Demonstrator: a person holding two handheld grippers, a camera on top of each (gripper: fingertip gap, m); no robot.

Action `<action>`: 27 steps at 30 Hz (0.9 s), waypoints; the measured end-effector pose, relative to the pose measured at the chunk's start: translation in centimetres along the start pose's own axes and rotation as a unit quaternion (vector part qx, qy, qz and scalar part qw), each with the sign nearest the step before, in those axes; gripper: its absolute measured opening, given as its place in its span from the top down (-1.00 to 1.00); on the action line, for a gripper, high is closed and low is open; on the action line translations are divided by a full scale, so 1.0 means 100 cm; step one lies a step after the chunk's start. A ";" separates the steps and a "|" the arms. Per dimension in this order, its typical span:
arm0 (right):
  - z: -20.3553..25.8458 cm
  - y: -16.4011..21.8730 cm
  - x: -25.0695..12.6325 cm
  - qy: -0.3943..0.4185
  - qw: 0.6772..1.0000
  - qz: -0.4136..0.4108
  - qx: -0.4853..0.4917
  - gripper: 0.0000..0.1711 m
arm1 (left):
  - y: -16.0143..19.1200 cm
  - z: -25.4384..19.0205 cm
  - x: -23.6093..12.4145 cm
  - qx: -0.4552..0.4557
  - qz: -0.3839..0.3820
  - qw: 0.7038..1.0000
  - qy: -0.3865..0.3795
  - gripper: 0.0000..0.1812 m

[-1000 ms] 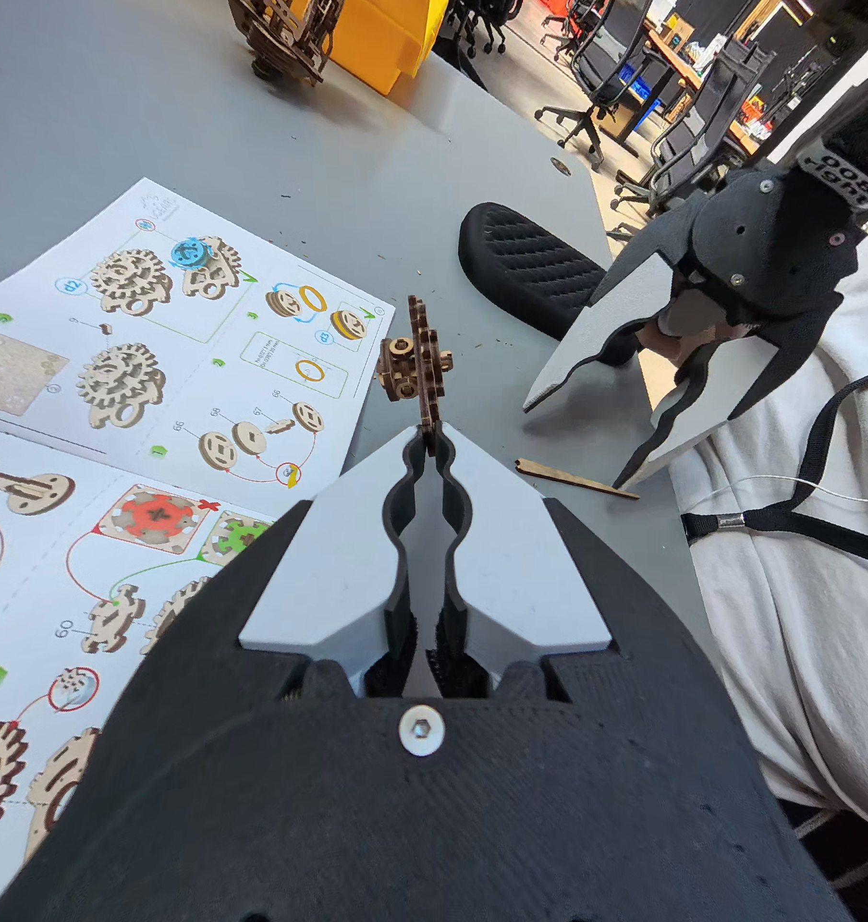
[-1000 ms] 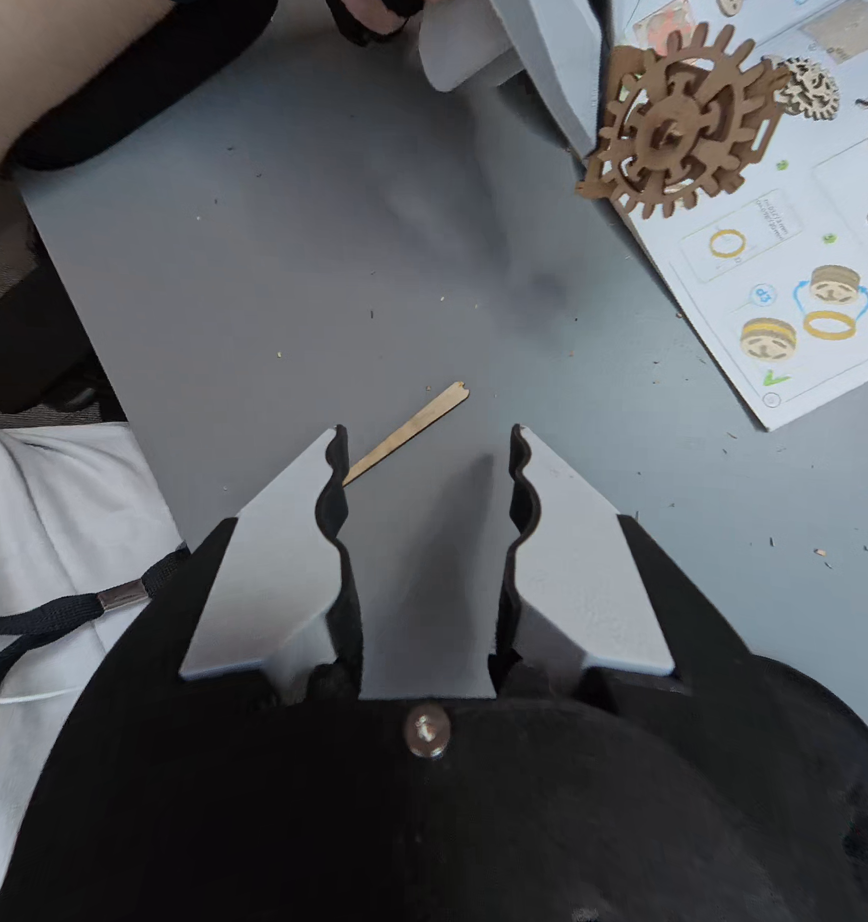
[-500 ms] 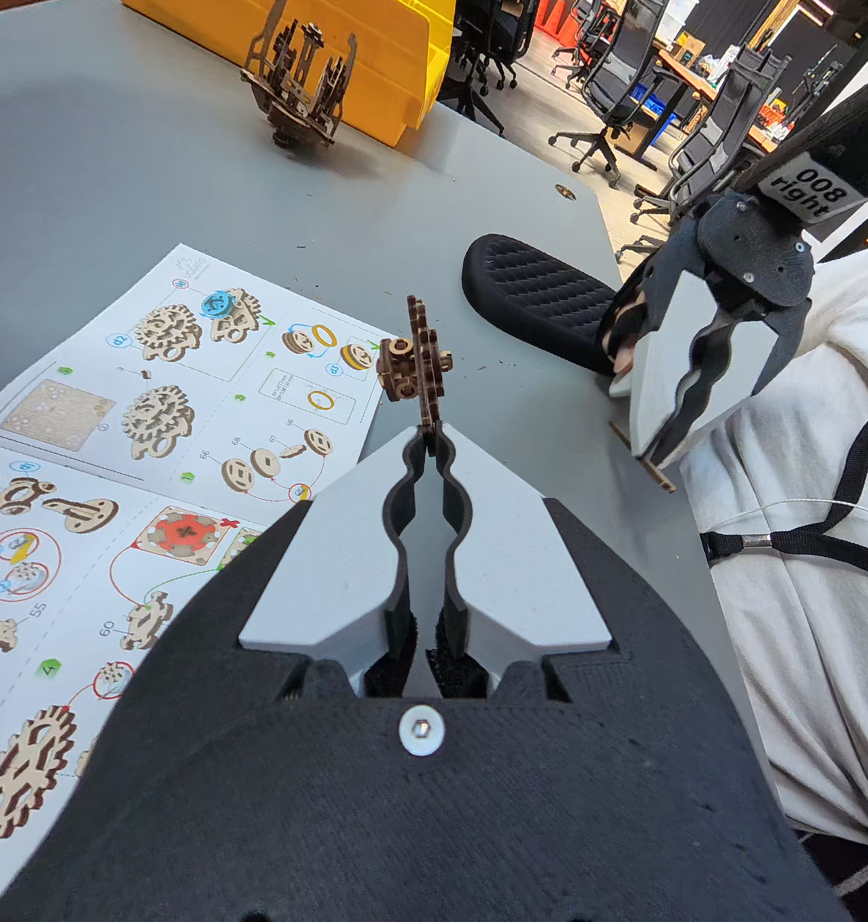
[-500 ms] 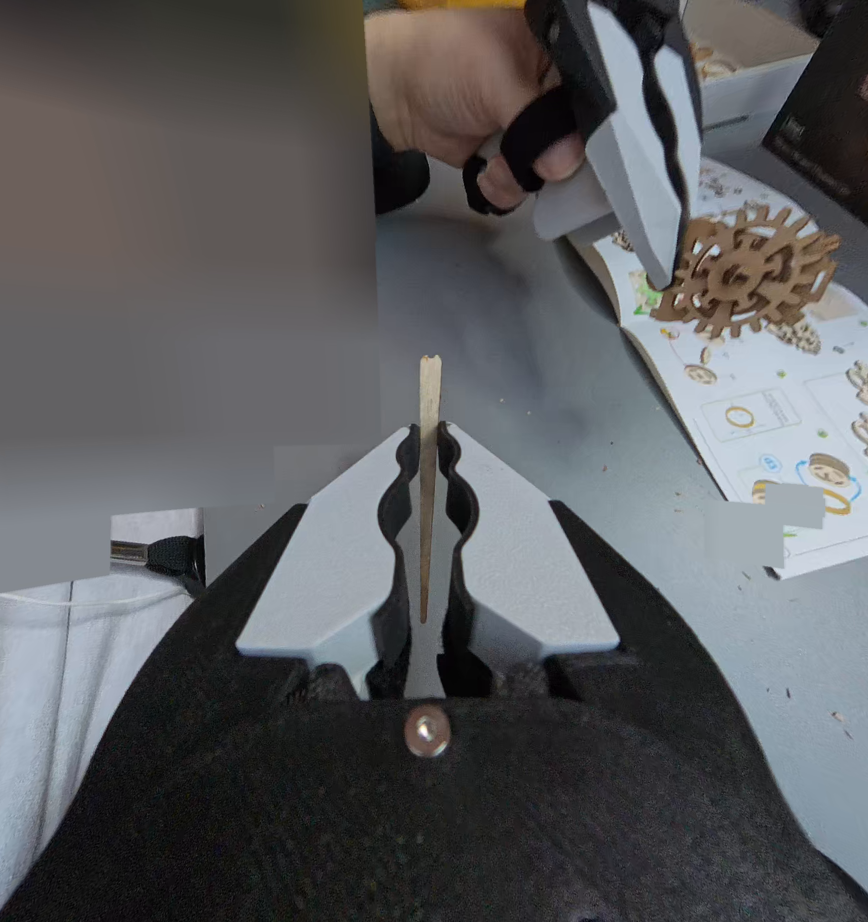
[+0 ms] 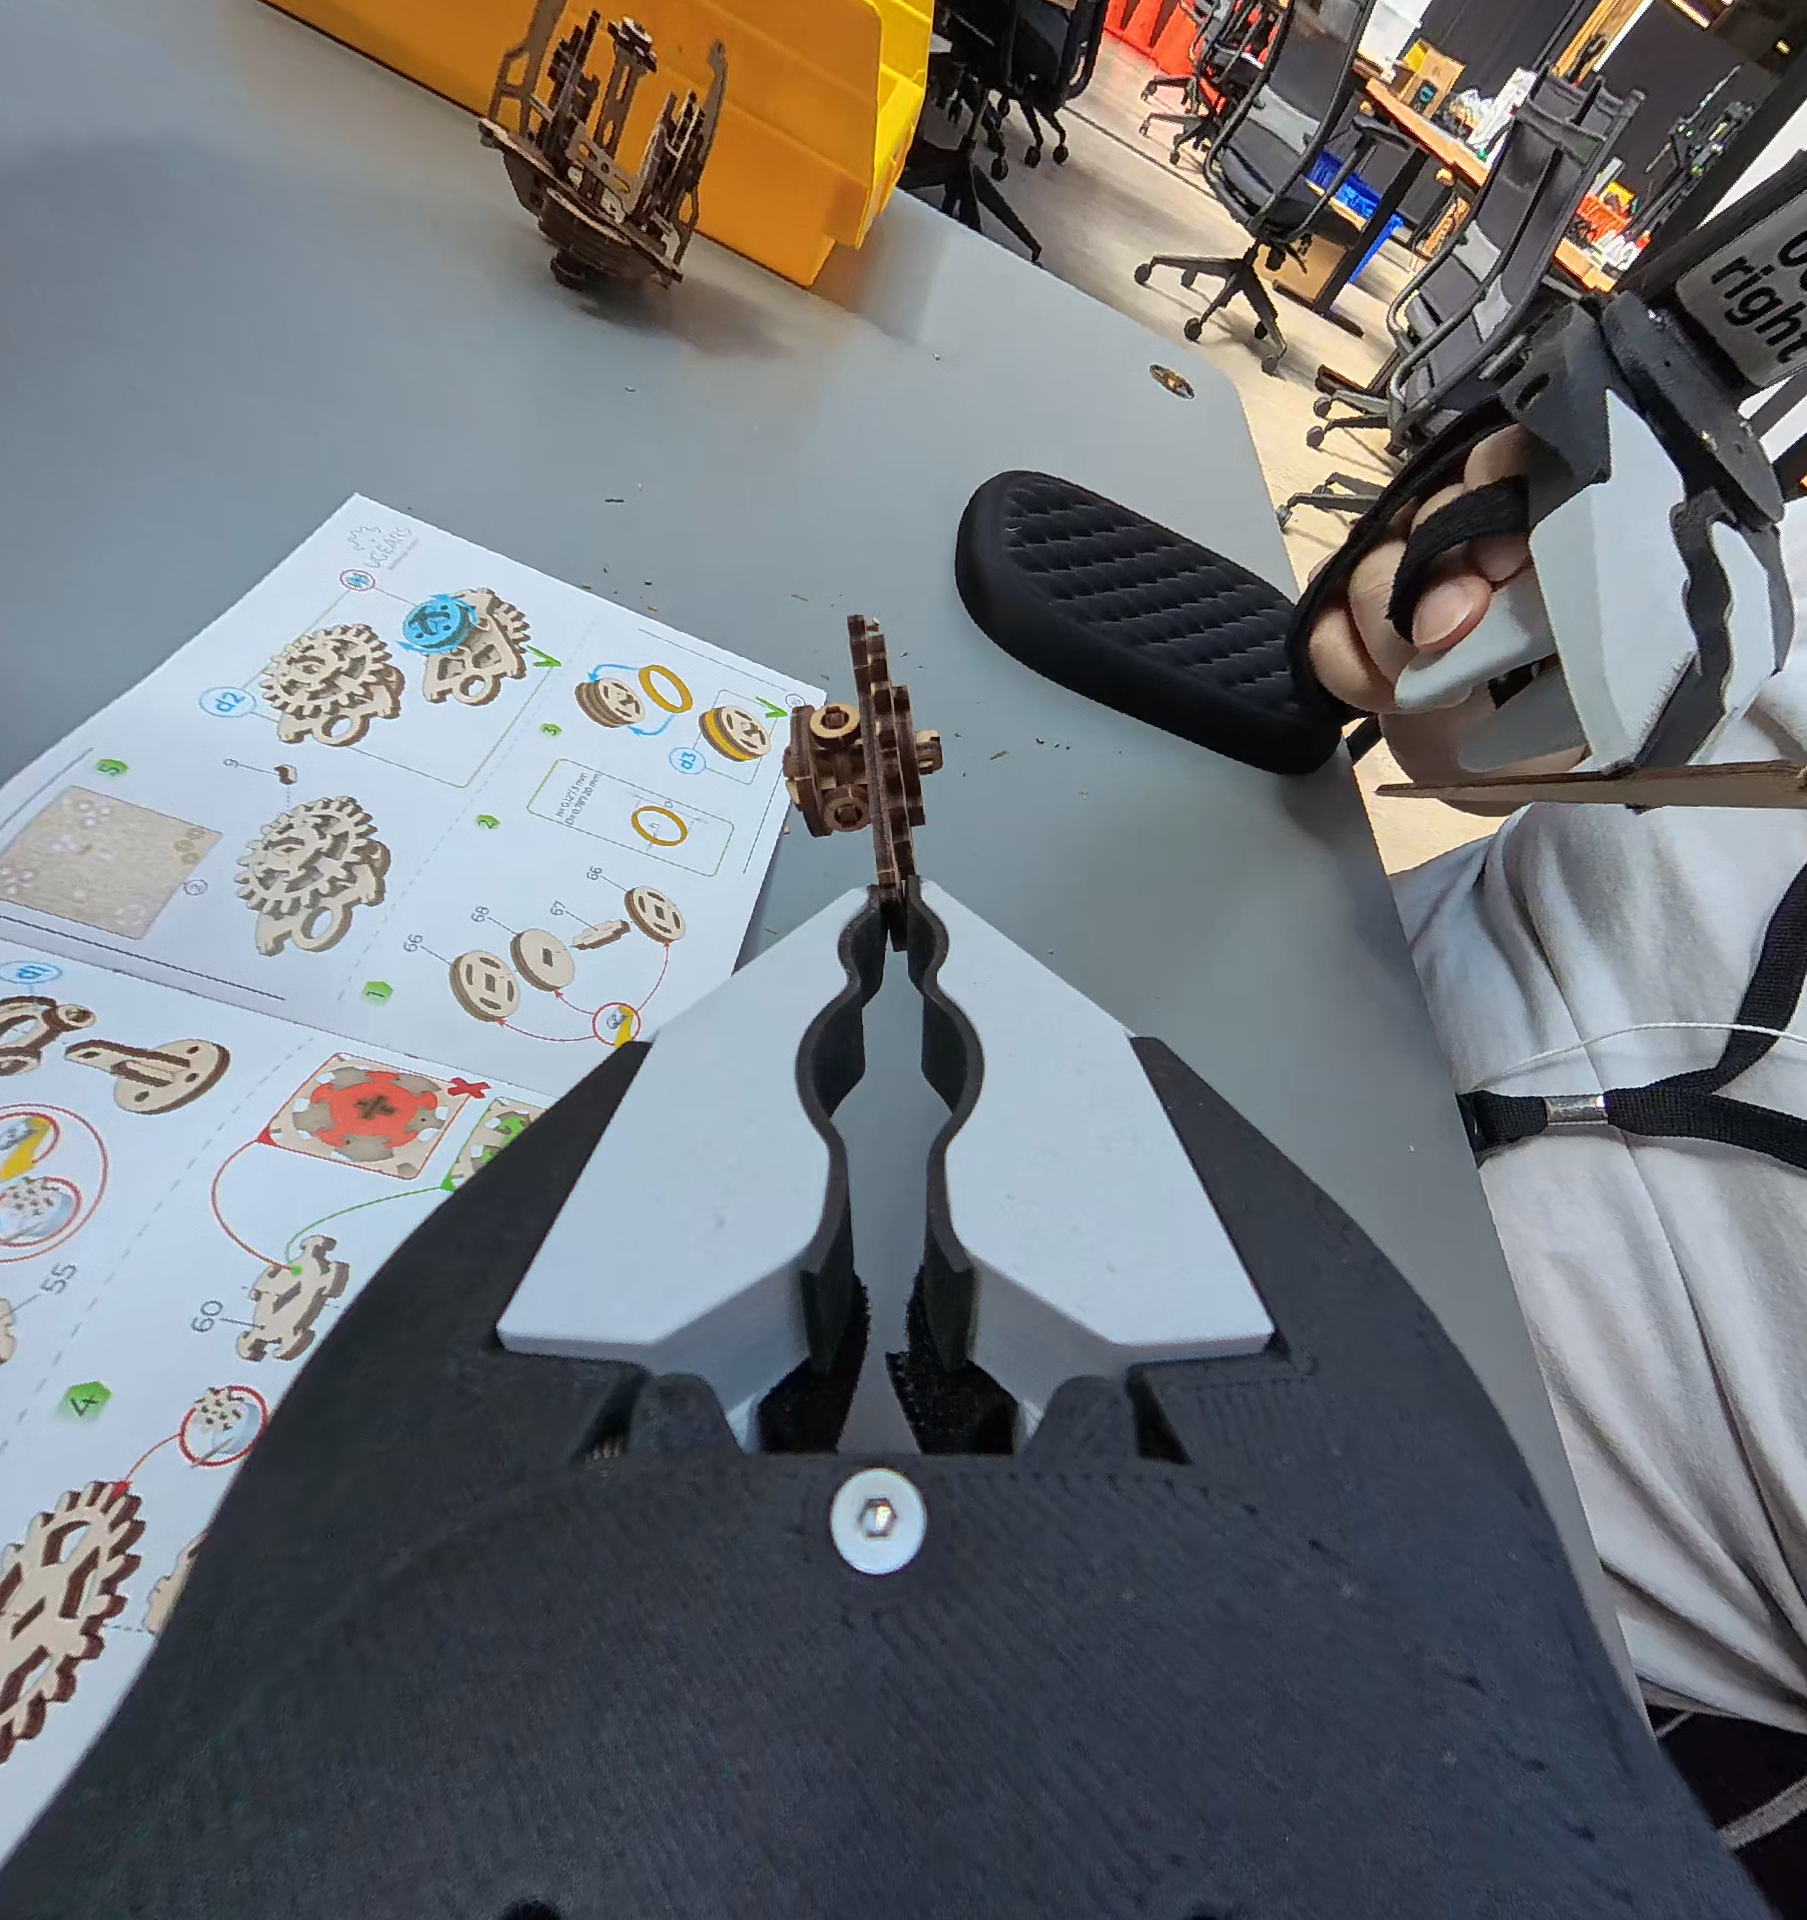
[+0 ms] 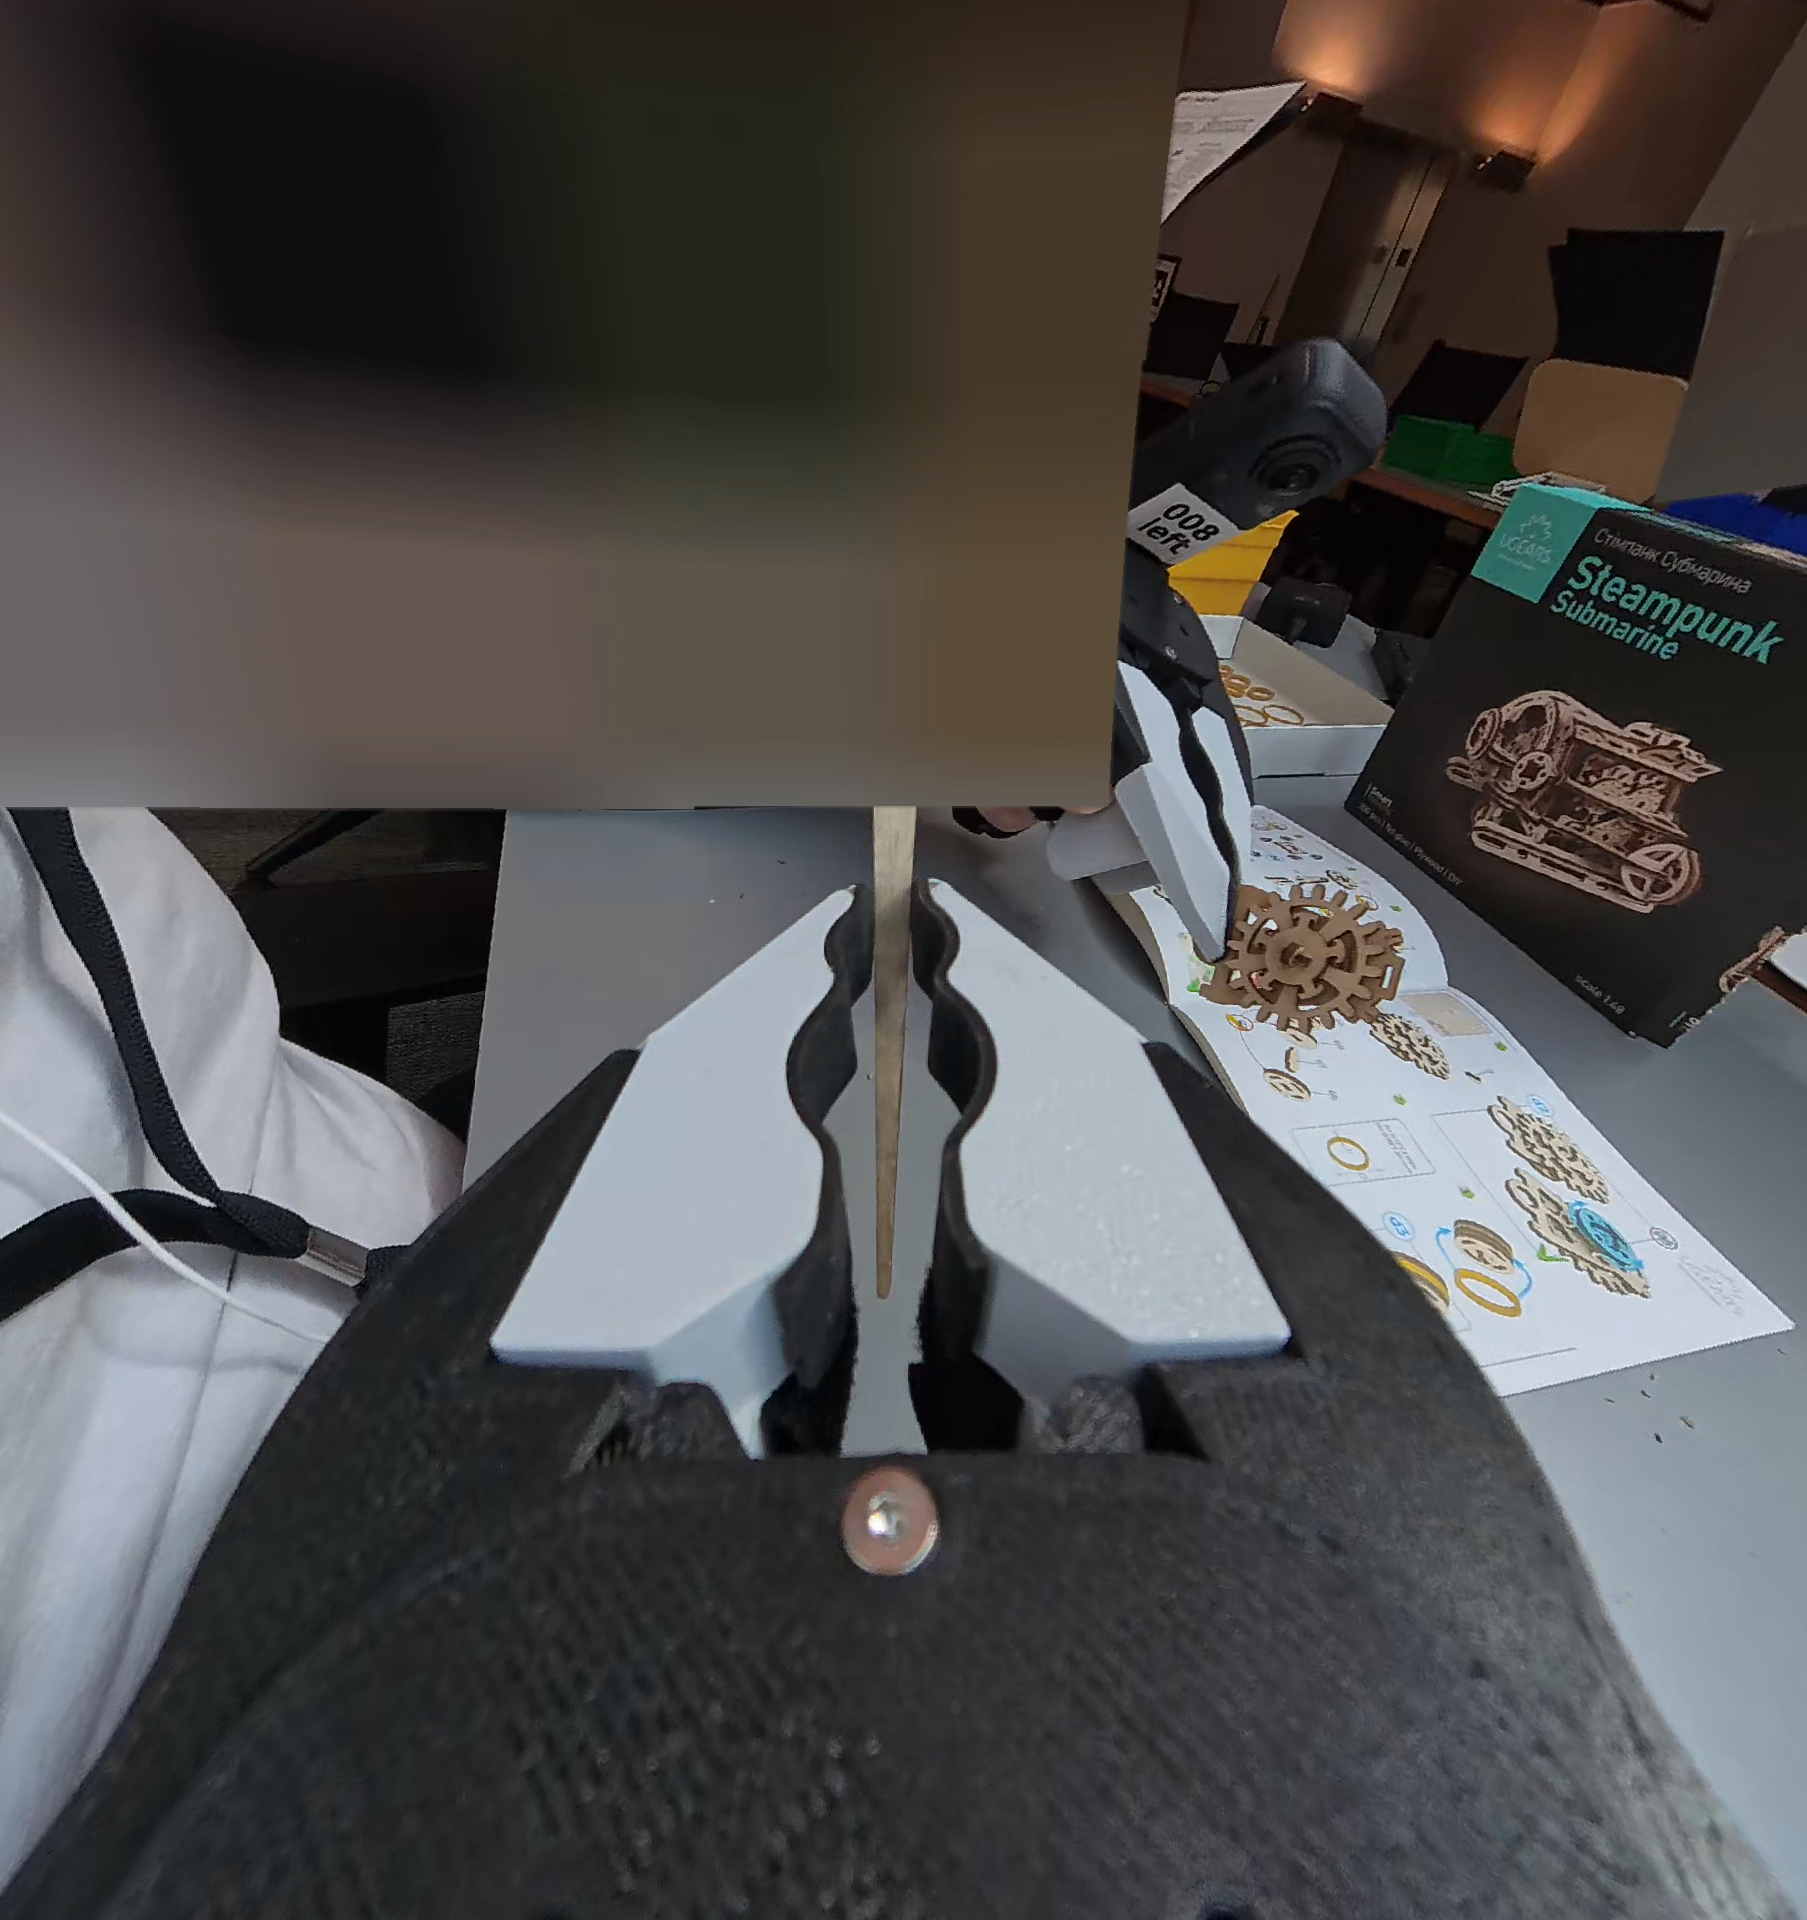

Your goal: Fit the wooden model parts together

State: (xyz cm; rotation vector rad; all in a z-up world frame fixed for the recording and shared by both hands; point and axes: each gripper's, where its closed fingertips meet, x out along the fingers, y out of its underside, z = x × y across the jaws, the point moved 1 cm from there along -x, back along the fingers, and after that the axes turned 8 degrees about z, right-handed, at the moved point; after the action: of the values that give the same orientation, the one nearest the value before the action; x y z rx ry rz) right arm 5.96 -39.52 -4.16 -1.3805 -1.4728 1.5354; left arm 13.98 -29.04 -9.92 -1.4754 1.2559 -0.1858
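My left gripper [image 5: 894,914] is shut on the rim of a brown wooden gear assembly [image 5: 873,758] and holds it upright above the grey table [image 5: 463,416]; the gear also shows in the right wrist view [image 6: 1299,961], held by the left gripper [image 6: 1216,945] over the booklet. My right gripper [image 6: 894,894] is shut on a thin wooden stick [image 6: 891,1039] that runs lengthwise between the pads and points forward; its far end is hidden by a blurred patch. In the left wrist view the right gripper [image 5: 1647,764] is raised at the right edge, with the stick [image 5: 1605,784] lying level.
An open instruction booklet [image 5: 307,883] lies at the left. A dark wooden model [image 5: 603,182] stands before a yellow bin [image 5: 774,114] at the back. A black padded rest [image 5: 1127,613] lies near the table edge. A dark kit box [image 6: 1605,769] stands at the right. The tips of one gripper are about 15 cm away from the tips of the other. The dark wooden model [image 5: 603,182] is closer to my left gripper, around 35 cm from its tips; the right tips are 40 cm off.
My right gripper closed on the wooden stick that lay on the table, lifted it off and raised it. My left gripper kept its hold on the gear and tilted up slightly.
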 end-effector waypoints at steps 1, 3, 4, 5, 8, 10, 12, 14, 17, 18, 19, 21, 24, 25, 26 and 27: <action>0.000 0.000 -0.001 0.001 1.000 0.000 -0.001 0.93 | 0.000 0.000 0.000 0.000 0.000 1.000 -0.001 0.99; 0.000 -0.002 -0.002 0.004 1.000 -0.002 -0.004 0.93 | 0.000 0.000 0.000 0.001 0.000 1.000 0.000 0.99; 0.000 -0.001 -0.002 0.002 1.000 -0.001 -0.004 0.93 | 0.000 0.000 0.000 0.001 0.000 1.000 0.000 0.99; 0.001 0.000 -0.001 -0.004 1.000 0.002 -0.002 0.93 | 0.000 -0.001 0.000 0.001 0.001 1.000 0.001 0.99; -0.008 0.018 0.008 0.007 0.998 0.052 0.036 0.93 | 0.003 -0.001 0.002 -0.003 0.009 1.000 0.006 0.99; -0.020 0.052 0.017 0.026 0.985 0.154 0.079 0.93 | 0.008 -0.002 0.005 -0.012 0.025 0.999 0.014 0.99; -0.024 0.080 0.022 0.029 0.965 0.236 0.107 0.93 | 0.018 -0.003 0.008 -0.040 0.056 0.997 0.031 0.99; -0.024 0.091 0.028 0.033 0.955 0.267 0.127 0.92 | 0.027 -0.010 0.012 -0.079 0.079 0.991 0.071 0.99; -0.014 0.106 0.036 -0.001 0.937 0.313 0.154 0.85 | 0.035 -0.017 0.015 -0.123 0.101 0.980 0.119 0.99; -0.013 0.109 0.037 -0.016 0.933 0.326 0.151 0.72 | 0.039 -0.017 0.016 -0.130 0.111 0.978 0.123 0.99; -0.017 0.110 0.035 -0.018 0.932 0.334 0.138 0.70 | 0.043 -0.018 0.017 -0.137 0.120 0.975 0.127 0.99; -0.035 0.102 0.030 -0.003 0.943 0.322 0.083 0.59 | 0.049 -0.021 0.018 -0.154 0.138 0.968 0.141 0.99; -0.061 0.075 0.034 -0.011 0.969 0.242 -0.036 0.43 | 0.053 -0.024 0.019 -0.176 0.149 0.960 0.161 0.99; -0.064 0.070 0.037 -0.032 0.972 0.221 -0.071 0.38 | 0.054 -0.026 0.020 -0.181 0.151 0.957 0.169 0.99; -0.064 0.068 0.040 -0.056 0.972 0.206 -0.100 0.37 | 0.055 -0.026 0.021 -0.187 0.153 0.955 0.174 0.99; -0.064 0.069 0.043 -0.081 0.969 0.198 -0.126 0.37 | 0.055 -0.027 0.021 -0.193 0.154 0.952 0.179 0.99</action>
State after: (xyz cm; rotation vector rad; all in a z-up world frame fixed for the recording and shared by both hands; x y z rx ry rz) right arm 12.33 -34.90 -10.92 -1.8240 -1.6029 1.7839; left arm 9.78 -31.21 -14.42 -1.5927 1.8832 0.0065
